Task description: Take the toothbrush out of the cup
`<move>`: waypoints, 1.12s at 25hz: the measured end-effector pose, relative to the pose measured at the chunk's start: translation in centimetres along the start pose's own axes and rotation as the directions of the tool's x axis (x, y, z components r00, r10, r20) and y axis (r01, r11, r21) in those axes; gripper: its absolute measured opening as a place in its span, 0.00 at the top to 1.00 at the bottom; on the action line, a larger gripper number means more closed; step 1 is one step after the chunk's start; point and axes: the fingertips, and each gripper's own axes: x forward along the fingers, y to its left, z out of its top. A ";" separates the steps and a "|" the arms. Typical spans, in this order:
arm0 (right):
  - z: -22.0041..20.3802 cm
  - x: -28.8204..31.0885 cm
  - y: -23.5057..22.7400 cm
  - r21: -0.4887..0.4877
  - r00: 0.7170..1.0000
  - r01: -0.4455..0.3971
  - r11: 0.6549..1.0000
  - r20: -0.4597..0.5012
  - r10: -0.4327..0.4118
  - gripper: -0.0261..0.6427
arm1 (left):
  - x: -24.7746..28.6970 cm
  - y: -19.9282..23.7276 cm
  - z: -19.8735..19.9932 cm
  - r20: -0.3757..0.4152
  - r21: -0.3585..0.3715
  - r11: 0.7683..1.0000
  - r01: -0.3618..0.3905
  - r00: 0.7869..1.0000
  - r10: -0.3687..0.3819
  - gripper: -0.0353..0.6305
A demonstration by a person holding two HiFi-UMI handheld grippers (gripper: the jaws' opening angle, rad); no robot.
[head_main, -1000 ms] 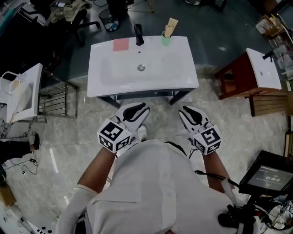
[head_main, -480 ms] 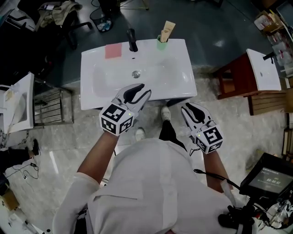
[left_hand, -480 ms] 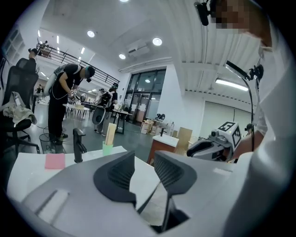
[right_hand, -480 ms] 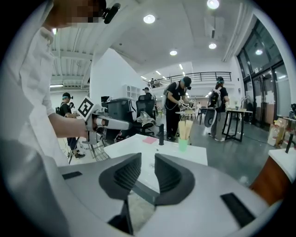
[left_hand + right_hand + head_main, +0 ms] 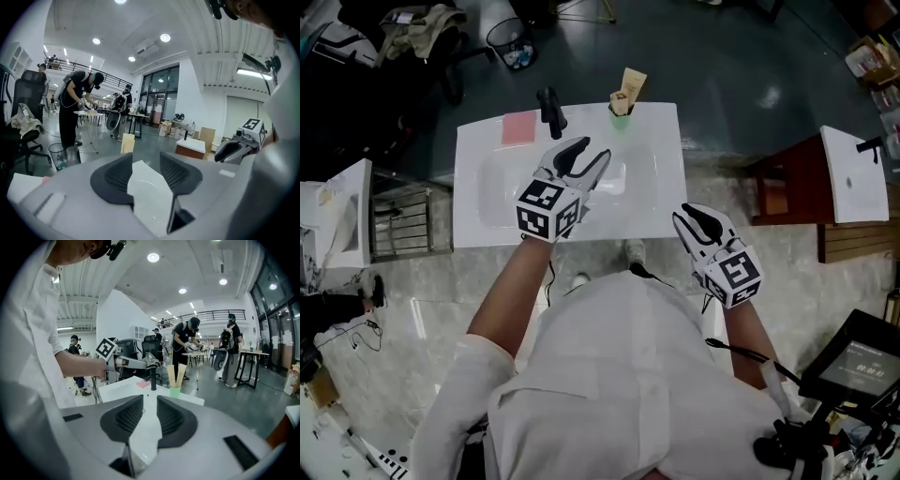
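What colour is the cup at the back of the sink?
The cup is light green, clearest in the right gripper view.

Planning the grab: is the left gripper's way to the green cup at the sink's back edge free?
Probably yes. The left gripper hovers over the sink, jaws opening and empty; only bare porcelain lies between it and the green cup. The black faucet stands to the cup's left.

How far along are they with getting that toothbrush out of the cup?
Nothing is done yet: the toothbrush stands in the cup at the back of the sink. In hand: the left tongs hover over the sink, short of the cup, opening and empty; the right tongs hang empty by its front edge. Left to do: reaching, gripping, lifting it out.
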 end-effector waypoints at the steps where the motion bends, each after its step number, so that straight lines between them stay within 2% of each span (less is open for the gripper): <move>1: -0.1 0.1 -1.0 0.003 1.000 -0.008 1.000 0.000 0.008 0.85 | 1.1 0.5 0.2 -0.004 0.000 1.000 -0.013 1.000 0.013 0.70; 8: -0.9 0.6 -7.1 0.025 0.999 -0.052 0.998 -0.013 0.052 0.85 | 8.1 4.3 0.6 -0.048 -0.001 0.996 -0.094 0.994 0.094 0.64; 16: -2.9 1.9 -13.1 0.042 0.994 -0.105 0.994 -0.031 0.107 0.85 | 14.3 6.7 -0.6 -0.092 -0.016 0.993 -0.113 0.990 0.111 0.63; 23: -3.1 2.3 -13.0 0.055 0.992 -0.118 0.992 -0.028 0.119 0.85 | 14.6 7.4 -1.9 -0.121 -0.011 0.989 -0.148 0.982 0.146 0.64; 28: -3.5 2.2 -13.5 0.064 0.994 -0.104 0.993 -0.038 0.107 0.85 | 14.2 7.4 -2.0 -0.127 0.016 0.987 -0.159 0.979 0.160 0.82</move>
